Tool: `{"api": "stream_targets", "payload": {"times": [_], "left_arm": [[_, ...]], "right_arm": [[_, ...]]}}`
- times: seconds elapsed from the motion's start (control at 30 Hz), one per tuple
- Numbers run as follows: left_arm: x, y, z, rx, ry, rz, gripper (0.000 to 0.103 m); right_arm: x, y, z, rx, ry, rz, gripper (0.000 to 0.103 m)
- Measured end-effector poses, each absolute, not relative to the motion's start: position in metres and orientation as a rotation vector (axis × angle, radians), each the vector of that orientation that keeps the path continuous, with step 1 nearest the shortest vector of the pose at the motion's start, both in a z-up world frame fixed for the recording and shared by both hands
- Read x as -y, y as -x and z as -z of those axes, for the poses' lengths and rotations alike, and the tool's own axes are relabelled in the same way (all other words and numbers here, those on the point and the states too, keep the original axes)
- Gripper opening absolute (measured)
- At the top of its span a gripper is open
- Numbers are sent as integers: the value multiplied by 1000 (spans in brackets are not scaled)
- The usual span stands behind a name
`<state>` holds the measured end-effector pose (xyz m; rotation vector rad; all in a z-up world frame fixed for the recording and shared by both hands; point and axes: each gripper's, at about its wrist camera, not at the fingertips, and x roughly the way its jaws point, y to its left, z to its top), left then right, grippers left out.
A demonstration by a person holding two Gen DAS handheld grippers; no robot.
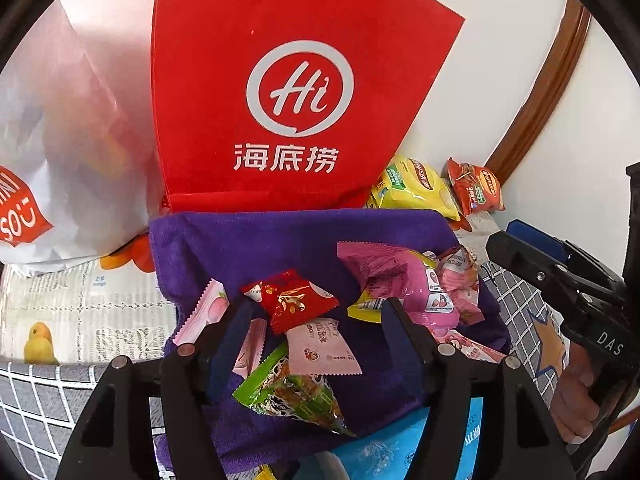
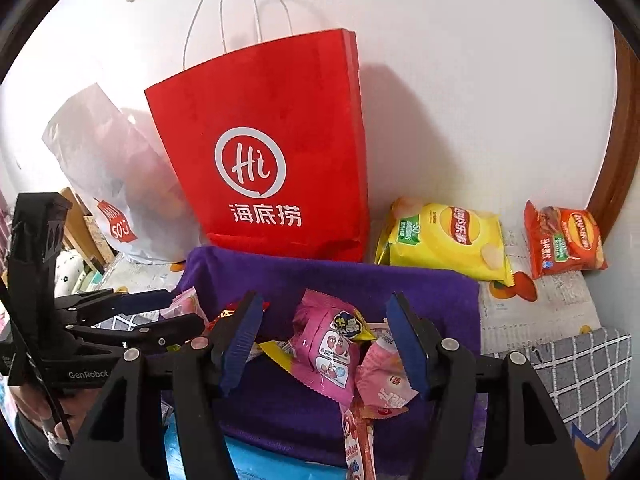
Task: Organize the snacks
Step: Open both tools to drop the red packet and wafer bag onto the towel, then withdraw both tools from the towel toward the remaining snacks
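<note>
Left gripper (image 1: 316, 320) hung over a purple towel (image 1: 256, 240), jaws abt half open, nothing clamped. Between its fingers lay loose snacks: a red packet (image 1: 292, 300), a pale pink packet (image 1: 320, 350) just below it, and a green packet (image 1: 296, 396) nearest the camera. Pads stood clear of them; a peach-print packet (image 1: 202, 314) lay just outside the left finger.

Right gripper (image 2: 326, 338) was also abt half open, empty. A pink bag (image 2: 326, 350) with a cartoon print sat between its fingers, untouched as far as could be told, w/ a lighter pink packet (image 2: 382, 390) beside it toward the right finger and a red-pink stick pack (image 2: 356, 446) trailing below.

All these snacks were heaped on the towel, which covered a table w/ a newspaper-print cloth (image 2: 540, 308). Under the towel's near edge showed a light blue pack (image 1: 380, 448).

Behind the towel a red paper bag (image 2: 272, 152) w/ white string handles stood against the wall, a white plastic bag (image 2: 108, 184) slumped to its left. Right of the red bag, off the towel, lay a yellow chip bag (image 2: 448, 236) and, apart from it, an orange chip bag (image 2: 564, 236) near the wooden trim (image 2: 620, 152).

A grey grid-pattern cloth (image 2: 588, 368) lay at the right edge
</note>
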<state>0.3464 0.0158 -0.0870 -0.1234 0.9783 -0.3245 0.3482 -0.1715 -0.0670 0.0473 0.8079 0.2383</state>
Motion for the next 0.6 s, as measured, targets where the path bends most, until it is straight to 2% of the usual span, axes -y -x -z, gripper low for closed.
{"api": "stream_targets", "payload": {"times": [0.6], "left_arm": [[-21, -295, 34, -920, 87, 307, 66]], "right_arm": [[156, -270, 9, -781, -1, -209, 64]]}}
